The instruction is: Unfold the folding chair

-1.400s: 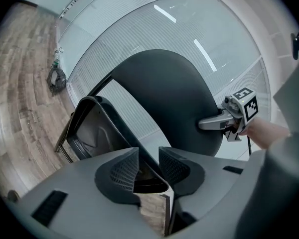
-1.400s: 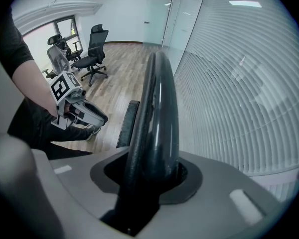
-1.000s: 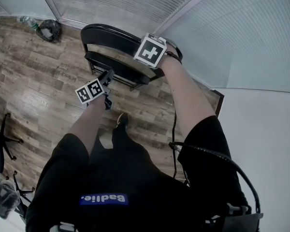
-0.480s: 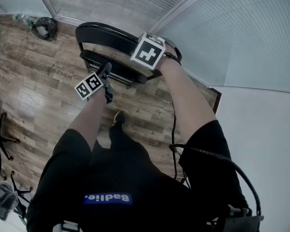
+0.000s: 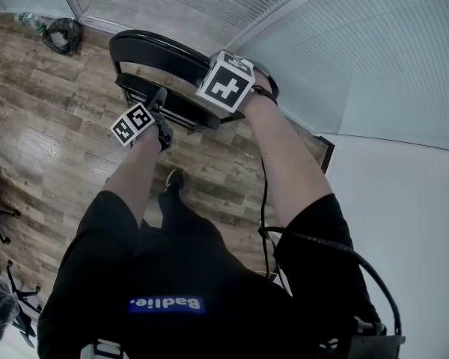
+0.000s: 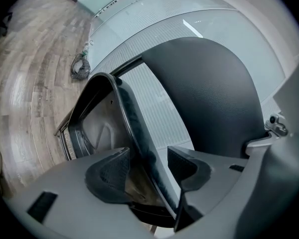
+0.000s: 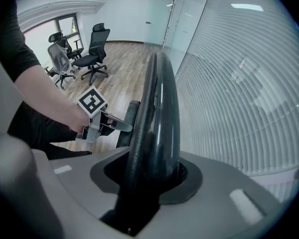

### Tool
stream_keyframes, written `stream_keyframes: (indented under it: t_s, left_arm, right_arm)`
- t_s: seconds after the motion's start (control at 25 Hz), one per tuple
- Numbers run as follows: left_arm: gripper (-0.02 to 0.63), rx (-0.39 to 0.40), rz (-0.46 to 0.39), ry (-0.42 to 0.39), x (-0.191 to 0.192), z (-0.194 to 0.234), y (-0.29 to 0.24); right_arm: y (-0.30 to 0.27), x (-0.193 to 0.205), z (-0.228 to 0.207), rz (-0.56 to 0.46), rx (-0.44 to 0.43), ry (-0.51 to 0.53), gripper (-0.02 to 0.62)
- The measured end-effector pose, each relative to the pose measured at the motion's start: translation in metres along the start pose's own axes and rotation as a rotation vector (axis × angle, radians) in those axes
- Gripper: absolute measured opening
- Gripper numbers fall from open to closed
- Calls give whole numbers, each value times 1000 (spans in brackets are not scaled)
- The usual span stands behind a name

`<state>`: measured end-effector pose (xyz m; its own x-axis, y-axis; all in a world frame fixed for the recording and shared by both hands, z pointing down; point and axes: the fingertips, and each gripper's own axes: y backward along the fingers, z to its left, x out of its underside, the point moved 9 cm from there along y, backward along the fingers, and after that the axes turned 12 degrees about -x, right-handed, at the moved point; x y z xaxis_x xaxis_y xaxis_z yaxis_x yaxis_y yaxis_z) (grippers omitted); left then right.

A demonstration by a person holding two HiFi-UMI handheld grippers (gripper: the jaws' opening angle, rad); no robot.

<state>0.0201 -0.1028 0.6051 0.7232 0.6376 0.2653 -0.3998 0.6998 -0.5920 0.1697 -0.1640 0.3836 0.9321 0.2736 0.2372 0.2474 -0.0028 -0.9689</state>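
The black folding chair (image 5: 146,47) stands folded against the glass wall. My right gripper (image 5: 226,82) points steeply down and is shut on the top edge of the backrest (image 7: 157,108), which fills the gap between its jaws (image 7: 149,178). My left gripper (image 5: 159,99) reaches the seat's front edge. In the left gripper view a black frame tube (image 6: 129,118) runs between the two pads (image 6: 109,171). These jaws are opening, with a gap showing on the tube's right side. A broad black chair panel (image 6: 209,93) rises behind.
Frosted glass with blinds (image 5: 344,43) runs right behind the chair. A dark bag (image 5: 60,32) and a bottle (image 5: 28,21) lie by the wall at the left. Office chairs (image 7: 92,49) stand farther off. A cable (image 5: 266,200) hangs by my right arm over the wood floor (image 5: 52,126).
My left gripper has slid up and in toward the chair, its tip now at the seat's edge. The right gripper keeps its hold on the backrest.
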Motion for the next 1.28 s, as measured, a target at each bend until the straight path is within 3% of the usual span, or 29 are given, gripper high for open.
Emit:
stream_keyframes:
  t_s: [0.52, 0.88, 1.0, 1.28]
  left_arm:
    - [218, -5, -6, 48, -3, 12, -9]
    - [215, 39, -7, 58, 0, 18, -7]
    - [177, 67, -13, 68, 3, 21, -4]
    - [166, 103, -19, 89, 12, 35, 6]
  right_arm:
    - [-1, -3, 14, 4, 12, 10, 143]
    - [-4, -1, 21, 6, 17, 11, 143]
    - [-6, -1, 26, 3, 17, 12, 141]
    - [-12, 0, 43, 2, 21, 14, 140]
